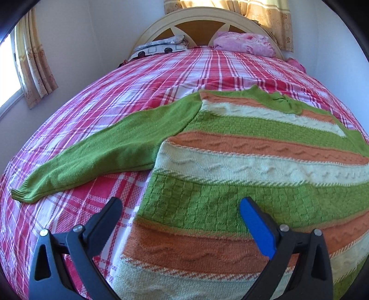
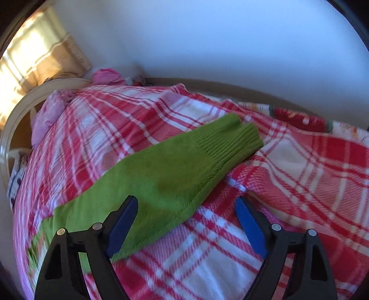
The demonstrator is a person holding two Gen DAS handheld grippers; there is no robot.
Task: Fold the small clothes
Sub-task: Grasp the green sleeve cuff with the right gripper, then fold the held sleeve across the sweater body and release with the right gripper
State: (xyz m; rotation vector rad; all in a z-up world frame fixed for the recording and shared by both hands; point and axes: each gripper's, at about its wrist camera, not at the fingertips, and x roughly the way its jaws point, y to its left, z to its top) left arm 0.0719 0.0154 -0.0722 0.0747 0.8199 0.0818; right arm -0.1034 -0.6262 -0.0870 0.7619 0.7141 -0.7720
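Note:
A knitted sweater [image 1: 242, 159] with green, orange and cream stripes lies flat on the bed. Its plain green left sleeve [image 1: 110, 152] stretches out toward the bed's left side. My left gripper [image 1: 182, 207] hovers open over the sweater's lower left corner, with one finger above the bedspread and the other above the knit. In the right wrist view the other green sleeve [image 2: 175, 177] lies across the bedspread, its ribbed cuff [image 2: 233, 140] pointing away. My right gripper [image 2: 186, 205] stands open just above this sleeve, with the pads clear of the cloth.
A red and white plaid bedspread [image 1: 129, 87] covers the bed. Pillows [image 1: 161, 47] and a pink blanket [image 1: 244, 42] lie by the arched headboard [image 1: 196, 17]. Curtained windows [image 1: 34, 60] flank the bed. A rumpled patterned cloth [image 2: 299, 120] lies at the bed's far edge.

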